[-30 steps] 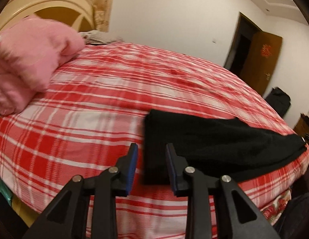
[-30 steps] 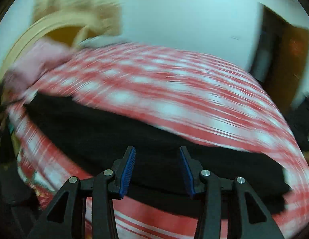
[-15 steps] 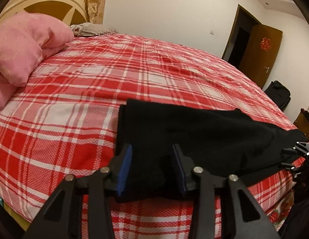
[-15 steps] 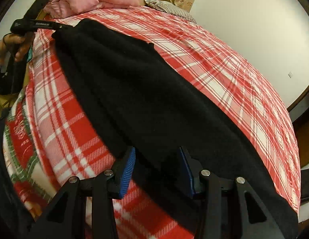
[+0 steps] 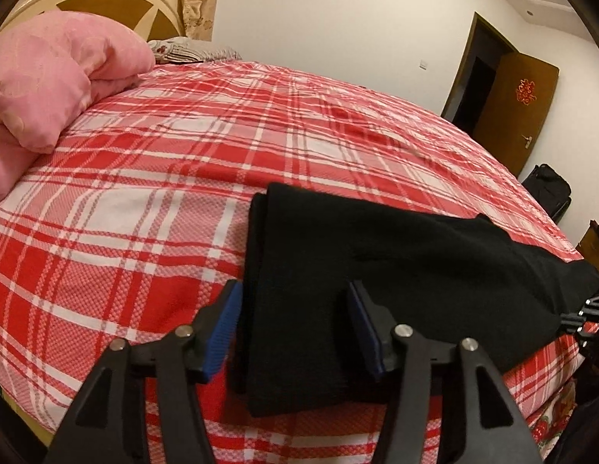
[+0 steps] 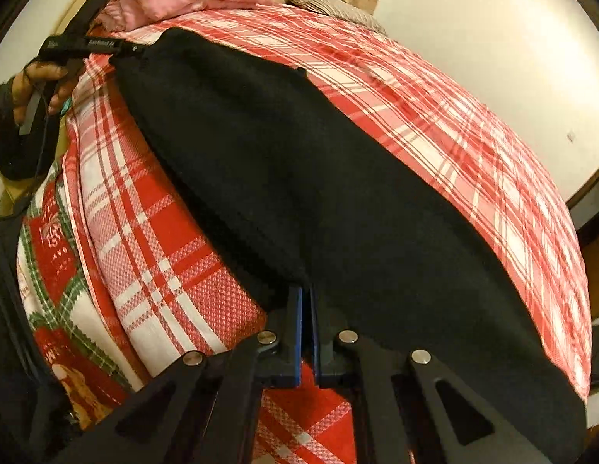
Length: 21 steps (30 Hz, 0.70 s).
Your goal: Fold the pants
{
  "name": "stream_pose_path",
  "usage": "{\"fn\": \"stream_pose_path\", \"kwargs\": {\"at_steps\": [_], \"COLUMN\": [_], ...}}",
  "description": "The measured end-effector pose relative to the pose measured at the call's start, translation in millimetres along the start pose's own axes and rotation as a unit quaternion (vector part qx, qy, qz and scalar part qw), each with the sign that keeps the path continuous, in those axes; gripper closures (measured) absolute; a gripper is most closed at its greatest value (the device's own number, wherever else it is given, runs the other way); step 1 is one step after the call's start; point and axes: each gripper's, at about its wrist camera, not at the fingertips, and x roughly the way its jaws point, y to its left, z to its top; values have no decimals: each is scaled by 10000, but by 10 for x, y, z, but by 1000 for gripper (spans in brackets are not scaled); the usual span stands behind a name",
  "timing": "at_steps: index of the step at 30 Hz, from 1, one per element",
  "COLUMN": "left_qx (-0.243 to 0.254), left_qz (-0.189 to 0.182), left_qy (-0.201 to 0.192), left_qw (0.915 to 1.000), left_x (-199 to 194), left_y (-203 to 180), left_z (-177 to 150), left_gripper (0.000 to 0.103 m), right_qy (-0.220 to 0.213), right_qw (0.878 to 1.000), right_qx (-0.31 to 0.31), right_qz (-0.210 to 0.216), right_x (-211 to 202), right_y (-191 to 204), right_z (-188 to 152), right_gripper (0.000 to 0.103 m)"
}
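Observation:
Black pants [image 5: 376, 263] lie flat along the near edge of a bed with a red plaid cover [image 5: 222, 147]. My left gripper [image 5: 295, 328] is open, its blue pads either side of one end of the pants. In the right wrist view the pants [image 6: 318, 178] stretch away from me. My right gripper [image 6: 306, 309] is shut on the near edge of the pants. The left gripper also shows far off in the right wrist view [image 6: 135, 48], at the pants' other end.
A pink duvet [image 5: 48, 77] is piled at the head of the bed by the headboard [image 5: 106, 0]. A door [image 5: 516, 96] and a black bag [image 5: 546, 189] stand at the right. A patterned blanket [image 6: 55, 270] hangs over the bed's side.
My right gripper has shut on the pants' edge; it was open half a second ago. My left gripper has moved in over the pants' end and stays open.

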Motion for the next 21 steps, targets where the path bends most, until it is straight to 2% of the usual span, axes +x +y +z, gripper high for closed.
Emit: {"fn": "stream_pose_path", "kwargs": {"at_steps": [4, 6, 7, 9, 11, 14, 21], "left_qx": [39, 6, 7, 64, 212, 450, 537], "left_qz": [14, 25, 63, 132, 141, 207, 201], "left_qy": [36, 24, -5, -75, -199, -351, -240], "left_qw": [10000, 10000, 10000, 9999, 9995, 9982, 9981], "left_x": [-15, -32, -52, -99, -170, -221, -1], "left_y": [1, 13, 9, -21, -92, -203, -270], "left_z": [20, 33, 42, 64, 95, 182, 345], "left_gripper": [42, 42, 42, 42, 42, 42, 42], "right_qy": [106, 208, 234, 223, 117, -126, -477], "right_qw": [9999, 9997, 9996, 9993, 9983, 9973, 9906], "right_qx": [-68, -68, -73, -22, 77, 189, 723], "right_qz": [4, 83, 127, 308, 564, 701, 1063], "right_x": [-24, -19, -31, -74, -161, -280, -184], "right_y": [16, 0, -15, -61, -119, -217, -520], "right_z": [24, 45, 68, 105, 154, 273, 818], "right_gripper": [99, 95, 91, 71, 70, 70, 70]}}
